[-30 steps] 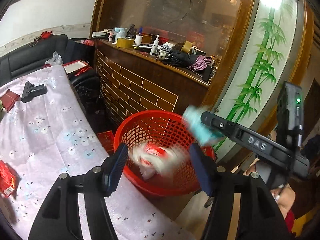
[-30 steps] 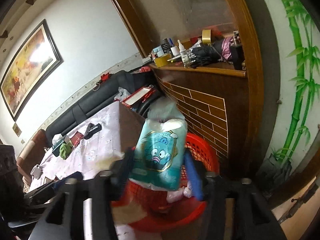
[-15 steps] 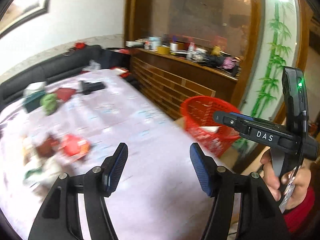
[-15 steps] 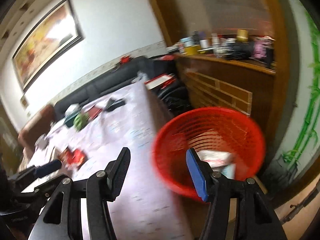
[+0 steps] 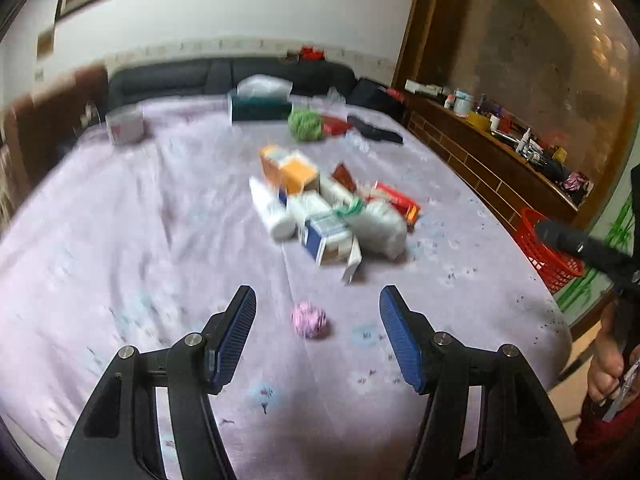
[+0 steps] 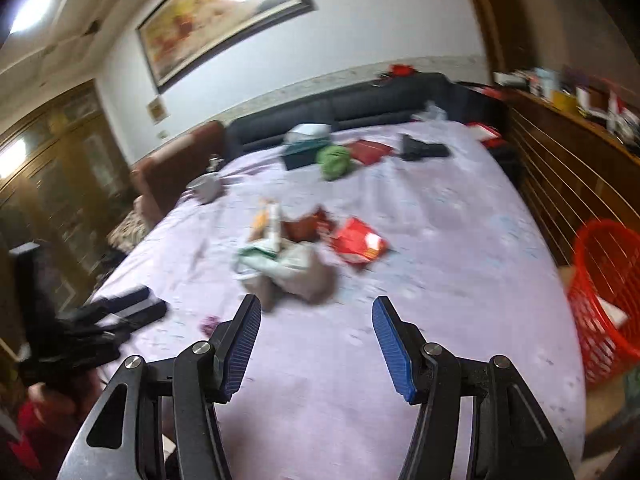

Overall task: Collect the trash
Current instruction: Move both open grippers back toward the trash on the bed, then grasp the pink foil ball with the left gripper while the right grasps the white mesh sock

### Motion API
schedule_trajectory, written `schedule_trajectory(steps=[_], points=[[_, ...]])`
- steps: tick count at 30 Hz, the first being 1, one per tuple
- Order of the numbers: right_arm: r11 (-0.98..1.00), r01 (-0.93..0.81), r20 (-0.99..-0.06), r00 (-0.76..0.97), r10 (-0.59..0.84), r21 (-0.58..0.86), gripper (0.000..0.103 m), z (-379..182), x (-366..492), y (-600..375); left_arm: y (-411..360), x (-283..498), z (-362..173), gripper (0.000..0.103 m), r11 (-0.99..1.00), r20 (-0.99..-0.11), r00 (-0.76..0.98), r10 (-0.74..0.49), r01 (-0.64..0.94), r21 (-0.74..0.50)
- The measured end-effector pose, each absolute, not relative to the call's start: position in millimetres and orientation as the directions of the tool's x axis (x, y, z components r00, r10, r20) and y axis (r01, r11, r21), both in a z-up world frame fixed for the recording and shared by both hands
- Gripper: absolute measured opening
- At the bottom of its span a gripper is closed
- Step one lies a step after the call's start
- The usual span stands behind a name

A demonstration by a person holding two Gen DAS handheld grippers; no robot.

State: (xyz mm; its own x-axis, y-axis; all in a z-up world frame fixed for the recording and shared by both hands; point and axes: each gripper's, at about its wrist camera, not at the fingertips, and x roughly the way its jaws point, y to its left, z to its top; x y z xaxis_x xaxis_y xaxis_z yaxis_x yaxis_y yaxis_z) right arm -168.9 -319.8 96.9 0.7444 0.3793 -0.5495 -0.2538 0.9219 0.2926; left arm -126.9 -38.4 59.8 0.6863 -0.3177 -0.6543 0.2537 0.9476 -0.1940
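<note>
Both the left gripper [image 5: 318,304] and right gripper [image 6: 316,314] gape wide, holding nothing. Nearest the left, a small pink crumpled paper ball [image 5: 308,319] on the lilac-clothed bench [image 5: 120,240] looks light and soft; pinch it across its middle

No legible text (boxes too blurred)

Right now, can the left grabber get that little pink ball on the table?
Probably yes. The left gripper is open and empty, and the pink ball lies alone on the tablecloth, framed between its fingers. Nothing sits between them; the trash pile is farther back.
</note>
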Motion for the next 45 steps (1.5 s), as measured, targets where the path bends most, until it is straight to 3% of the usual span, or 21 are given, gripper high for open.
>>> schedule_trajectory(steps=[4, 8, 13, 15, 25, 32, 34, 37, 45], points=[[0.927, -0.265, -0.551, 0.747, 0.372, 0.267, 0.062, 104, -161, -301, -47, -114, 40, 0.062, 0.944, -0.691, 0.646, -0.326, 0.263, -0.200], [0.930, -0.249, -0.577, 0.732, 0.363, 0.268, 0.062, 96, -148, -296, -56, -97, 16, 0.042, 0.942, -0.745, 0.582, -0.327, 0.268, -0.204], [0.933, -0.222, -0.621, 0.698, 0.356, 0.284, 0.062, 85, -122, -295, -65, -89, 4, 0.036, 0.946, -0.760, 0.575, -0.303, 0.276, -0.168], [0.935, -0.216, -0.644, 0.680, 0.350, 0.280, 0.062, 78, -109, -291, -64, -86, 3, 0.024, 0.949, -0.758, 0.583, -0.292, 0.273, -0.156], [0.896, -0.151, -0.678, 0.605, 0.417, 0.417, 0.062, 43, -40, -271, -46, -92, 11, 0.024, 0.950, -0.691, 0.654, -0.307, 0.250, -0.185], [0.924, -0.136, -0.744, 0.557, 0.369, 0.356, 0.062, 19, -17, -242, -40, -90, 16, 0.024, 0.952, -0.674, 0.673, -0.304, 0.245, -0.185], [0.934, -0.142, -0.761, 0.546, 0.350, 0.328, 0.043, 12, -21, -236, -40, -90, 18, 0.024, 0.952, -0.665, 0.683, -0.302, 0.244, -0.182], [0.949, -0.168, -0.750, 0.582, 0.313, 0.265, 0.028, 14, -33, -232, -40, -91, 22, 0.024, 0.960, -0.647, 0.711, -0.277, 0.226, -0.163], [0.987, -0.119, -0.642, 0.750, 0.160, 0.107, 0.028, 37, -86, -236, -47, -99, 25, 0.024, 0.976, -0.615, 0.761, -0.209, 0.199, -0.085]])
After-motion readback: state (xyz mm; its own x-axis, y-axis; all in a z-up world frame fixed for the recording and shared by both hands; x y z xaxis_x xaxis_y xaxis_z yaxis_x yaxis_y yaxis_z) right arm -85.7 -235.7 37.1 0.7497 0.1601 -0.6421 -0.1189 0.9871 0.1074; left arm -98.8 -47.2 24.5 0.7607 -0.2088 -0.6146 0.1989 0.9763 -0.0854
